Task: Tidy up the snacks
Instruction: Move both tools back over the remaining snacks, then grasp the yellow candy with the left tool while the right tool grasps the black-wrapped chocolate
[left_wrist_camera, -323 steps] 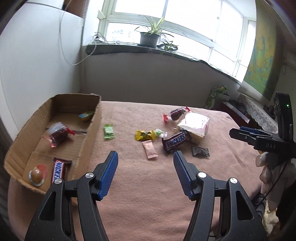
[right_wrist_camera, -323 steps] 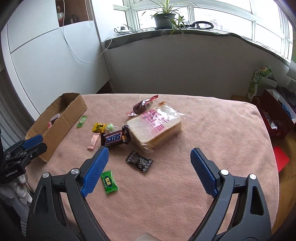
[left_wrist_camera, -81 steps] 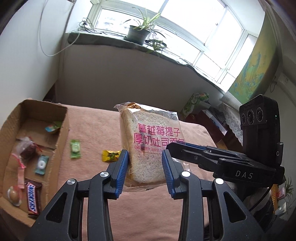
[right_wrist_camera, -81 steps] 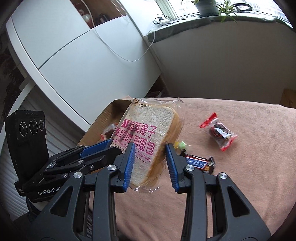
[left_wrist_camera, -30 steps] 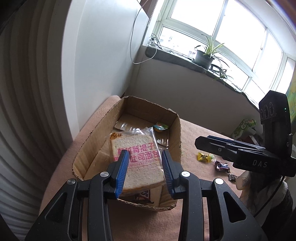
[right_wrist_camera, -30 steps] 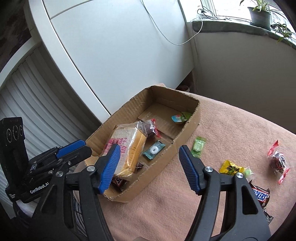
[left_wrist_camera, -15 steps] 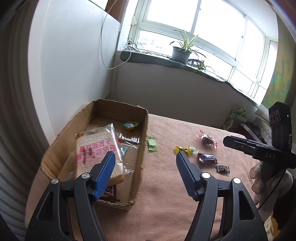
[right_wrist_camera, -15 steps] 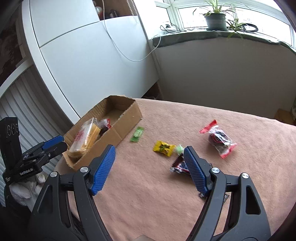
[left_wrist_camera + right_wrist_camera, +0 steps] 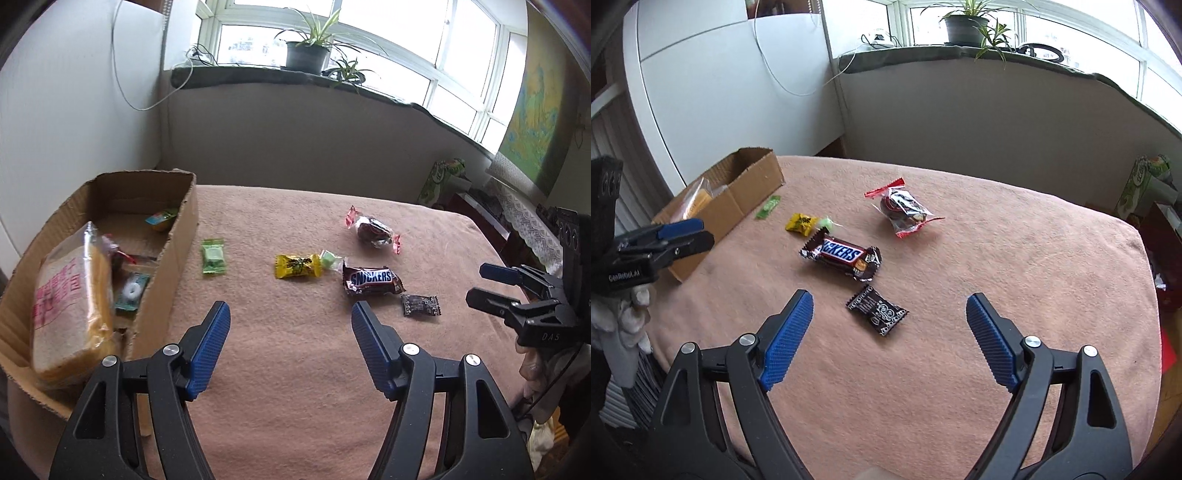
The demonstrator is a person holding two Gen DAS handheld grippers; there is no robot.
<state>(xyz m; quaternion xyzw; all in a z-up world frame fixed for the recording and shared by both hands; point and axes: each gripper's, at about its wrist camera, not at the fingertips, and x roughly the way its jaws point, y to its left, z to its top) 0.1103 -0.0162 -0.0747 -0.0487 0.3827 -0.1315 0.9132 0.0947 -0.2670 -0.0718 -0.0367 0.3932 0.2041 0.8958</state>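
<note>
The clear-bagged slice of bread with pink lettering (image 9: 70,295) stands on edge in the open brown cardboard box (image 9: 162,295) at the left edge of the pink-clothed table (image 9: 295,369), beside a few small sweets. Six snacks are left out: a Snickers bar (image 9: 842,256), a black square packet (image 9: 881,312), a red-ended clear pouch (image 9: 903,210), and yellow, pale-green and flat green sweets.

The left gripper (image 9: 290,347) is open and empty; the right gripper (image 9: 888,341), jaws just widened, is empty too (black packet nearest). Only the left view shows the box's inside.
</note>
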